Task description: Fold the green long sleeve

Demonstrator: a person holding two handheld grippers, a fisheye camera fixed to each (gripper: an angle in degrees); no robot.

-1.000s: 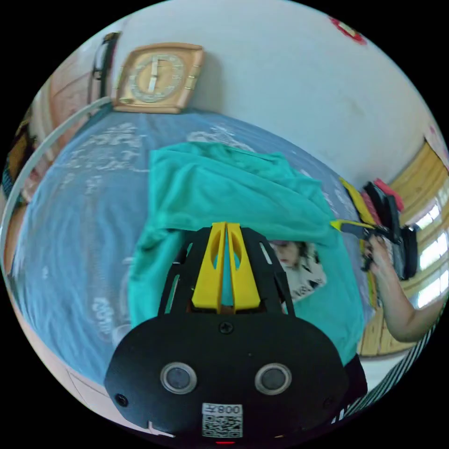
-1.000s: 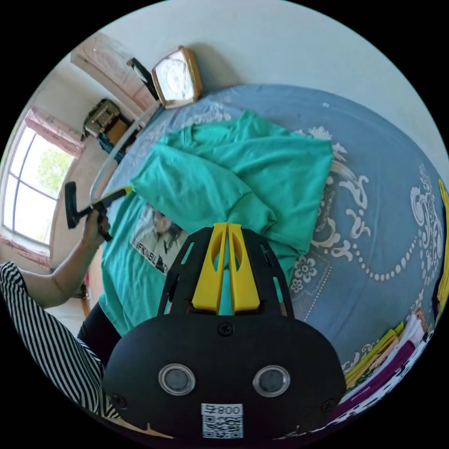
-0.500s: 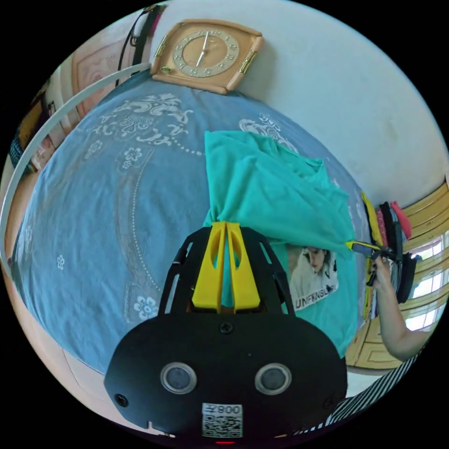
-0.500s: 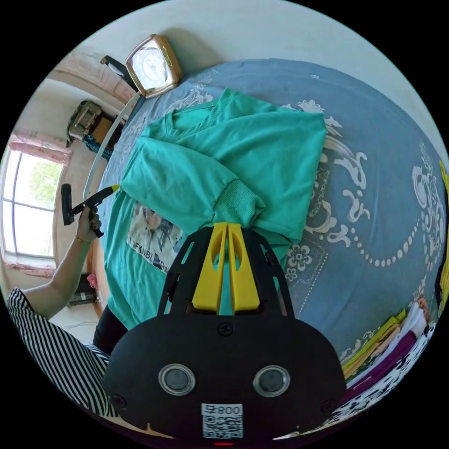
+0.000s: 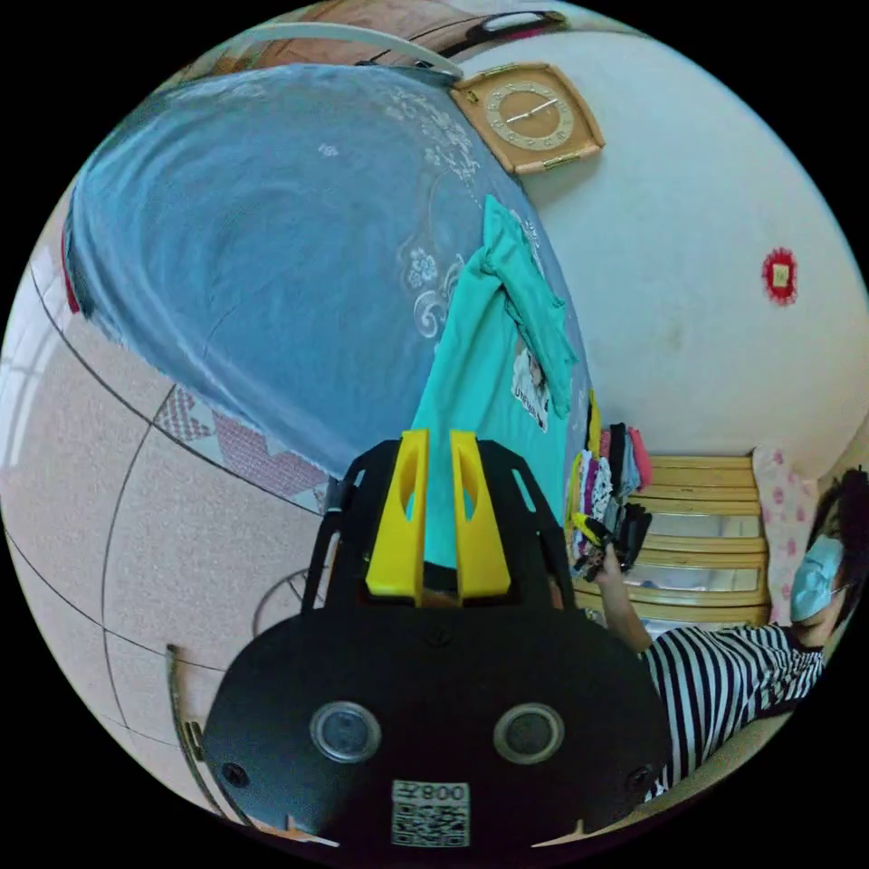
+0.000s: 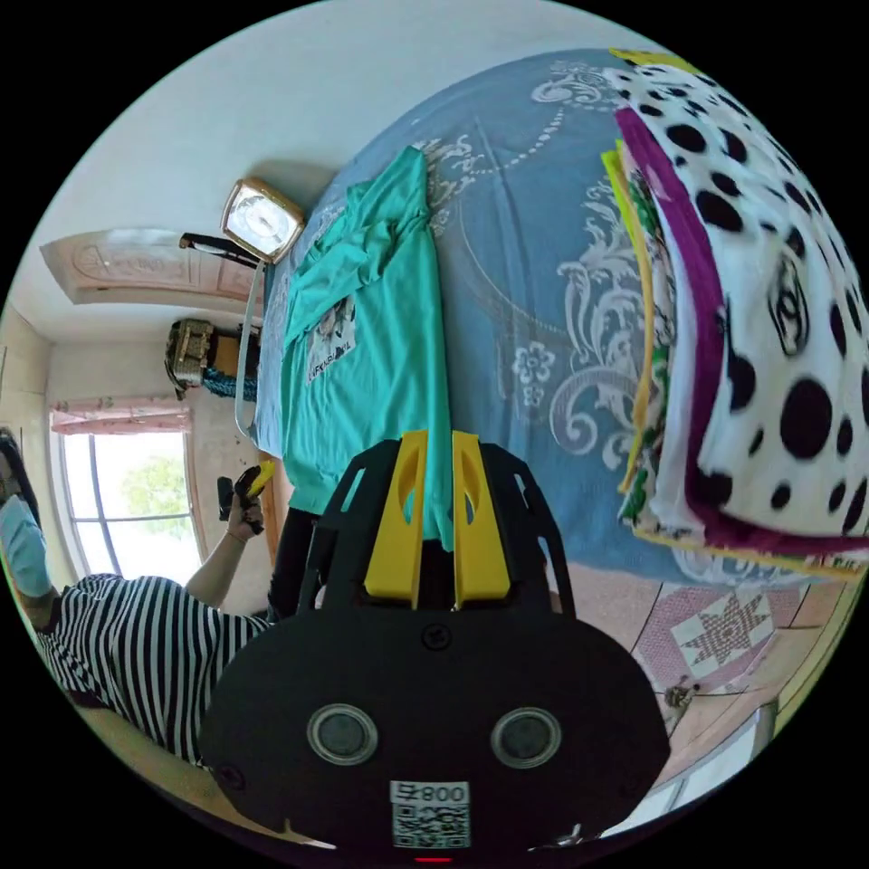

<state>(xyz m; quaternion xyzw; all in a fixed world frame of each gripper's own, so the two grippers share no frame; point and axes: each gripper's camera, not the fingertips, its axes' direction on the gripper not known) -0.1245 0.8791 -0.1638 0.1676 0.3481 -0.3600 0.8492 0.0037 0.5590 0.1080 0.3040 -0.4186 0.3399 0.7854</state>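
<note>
I log the teal-green long-sleeve shirt with photo print [image 6: 380, 308] lying flat on the blue patterned bedspread [image 5: 272, 235], my left gripper [image 5: 439, 444] and right gripper [image 6: 439, 444] spread, holding nothing.

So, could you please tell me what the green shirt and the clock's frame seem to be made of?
Shirt: soft matte knit, probably cotton jersey; it drapes and creases over the bed's edge. Clock frame: looks like tan wood or wood-look plastic, smooth with a slight sheen.
</note>
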